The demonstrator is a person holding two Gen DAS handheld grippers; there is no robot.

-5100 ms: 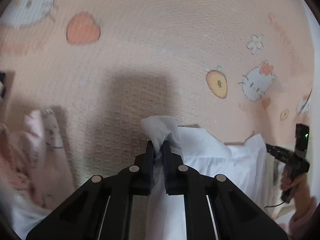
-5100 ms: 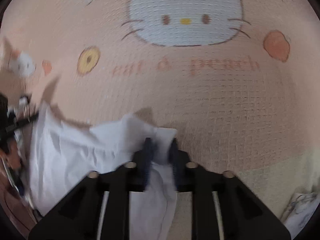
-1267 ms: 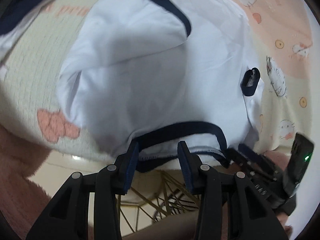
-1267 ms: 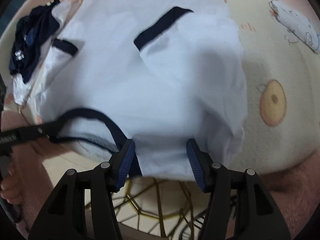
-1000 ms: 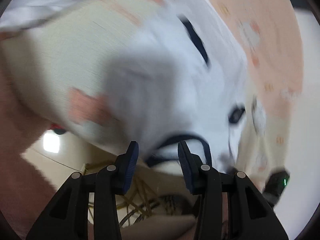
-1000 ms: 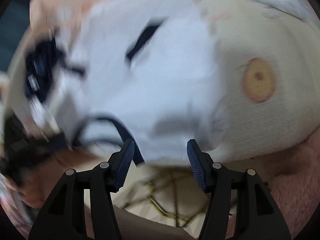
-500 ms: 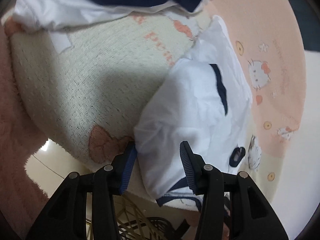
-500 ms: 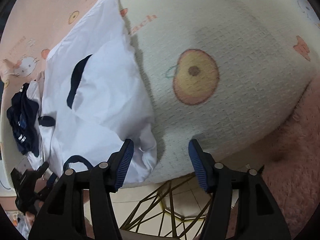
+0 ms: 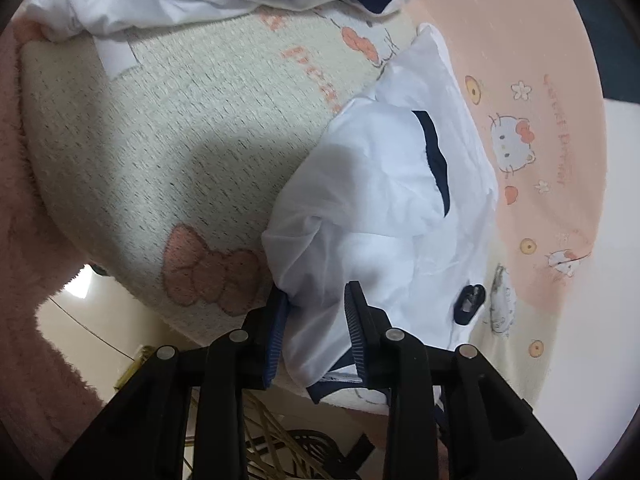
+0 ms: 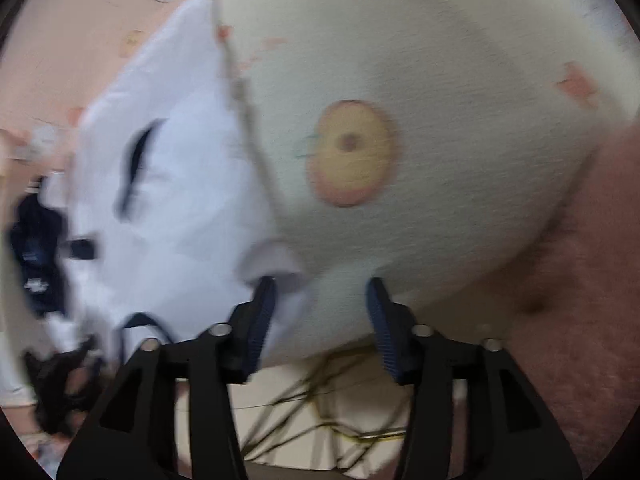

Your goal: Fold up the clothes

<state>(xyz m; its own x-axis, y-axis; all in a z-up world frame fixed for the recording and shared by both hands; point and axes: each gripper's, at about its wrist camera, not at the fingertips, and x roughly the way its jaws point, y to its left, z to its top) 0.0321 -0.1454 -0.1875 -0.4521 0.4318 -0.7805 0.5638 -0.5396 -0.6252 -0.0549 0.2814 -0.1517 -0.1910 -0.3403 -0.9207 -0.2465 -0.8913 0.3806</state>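
left tongs (image 9: 316, 320) closing round shirt (image 9: 380, 208) edge, unclamped | right tongs (image 10: 320, 316) apart, empty, shirt's corner just left | shirt runs away, nearer left

White shirt (image 9: 372, 216), five seconds back pinched in both grippers over pink part of blanket (image 9: 532, 92), now lies folded on blanket near its edge, navy trim showing. Left gripper (image 9: 316, 320), a second ago at navy collar, now at shirt's left edge, jaws closing with fabric between fingers (image 9: 354, 320). Right gripper (image 10: 320, 312) shifted from shirt's hem to its right corner; view blurred, fingers apart.
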